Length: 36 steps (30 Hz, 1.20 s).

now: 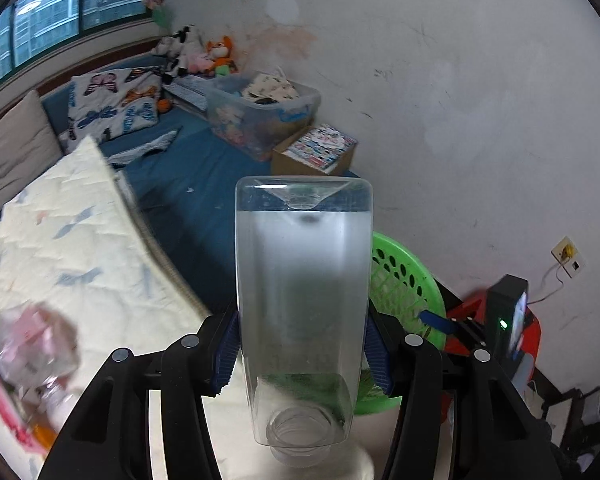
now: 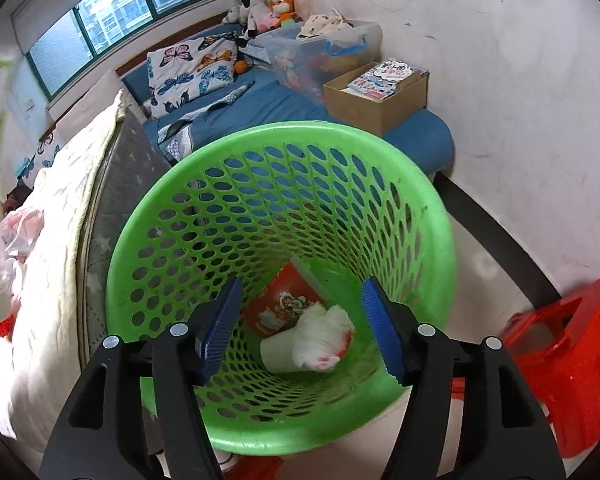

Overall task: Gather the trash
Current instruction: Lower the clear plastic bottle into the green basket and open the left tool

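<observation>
1. two grippers are in your hands: your left gripper (image 1: 302, 354) is clamped on a clear plastic bottle (image 1: 304, 300), blue pads pressed to both its sides, its open neck toward the camera and its base pointing away.
2. no label or printing can be read on the bottle; it looks empty and fogged.
3. your right gripper (image 2: 300, 326) hangs with its jaws apart over the mouth of the green perforated basket (image 2: 432, 216), nothing between the pads.
4. inside the basket lie a red carton with a cartoon picture (image 2: 284, 304), a crumpled white bag with red marks (image 2: 324, 338) and a white paper cup (image 2: 278, 354); the carton's writing is too small to read.
5. seen from the left wrist, the same basket (image 1: 404, 276) sits just behind and right of the bottle, which hides much of it.
6. beside the basket stands a red plastic stool (image 2: 572, 364); on its other side is the cream quilt (image 1: 80, 248) of the bed.
7. more trash, a blurred pink-and-clear wrapper (image 1: 36, 344), lies on the quilt at left.
8. farther back: a cardboard box of colourful books (image 2: 380, 88), covers unreadable, and a clear storage tub (image 2: 320, 46).
</observation>
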Motion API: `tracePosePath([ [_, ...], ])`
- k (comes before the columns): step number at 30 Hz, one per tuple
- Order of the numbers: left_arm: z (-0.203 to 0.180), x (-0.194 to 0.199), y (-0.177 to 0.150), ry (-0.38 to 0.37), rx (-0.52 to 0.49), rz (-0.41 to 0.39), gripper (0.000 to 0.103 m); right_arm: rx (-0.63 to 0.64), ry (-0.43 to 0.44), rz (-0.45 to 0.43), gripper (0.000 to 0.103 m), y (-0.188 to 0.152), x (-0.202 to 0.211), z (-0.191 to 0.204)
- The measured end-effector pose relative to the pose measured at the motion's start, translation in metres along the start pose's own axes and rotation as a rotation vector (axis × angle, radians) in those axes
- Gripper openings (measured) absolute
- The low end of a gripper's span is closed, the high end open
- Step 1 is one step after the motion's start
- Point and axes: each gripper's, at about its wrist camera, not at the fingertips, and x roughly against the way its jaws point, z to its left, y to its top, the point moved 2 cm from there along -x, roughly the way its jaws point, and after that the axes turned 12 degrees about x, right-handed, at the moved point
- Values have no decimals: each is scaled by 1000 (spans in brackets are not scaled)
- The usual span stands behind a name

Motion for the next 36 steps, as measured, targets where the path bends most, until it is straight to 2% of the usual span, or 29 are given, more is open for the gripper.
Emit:
tracePosePath([
  [4, -15, -32, 2, -20, -21, 45, 52, -10, -12, -32, 69, -6, 16, -6],
  [9, -34, -68, -1, -43, -39, 87, 52, -36, -6, -62, 70, -15, 33, -12],
  [19, -53, -127, -19, -1, -97, 148, 52, -70, 1, -114, 70, -28, 58, -16],
  [31, -57, -175, -44, 56, -85, 256, 52, -114, 24, -116, 70, -42, 63, -20],
  [36, -55, -182, -48, 64, -86, 286, 54, -137, 33, -106, 70, -47, 60, -24],
])
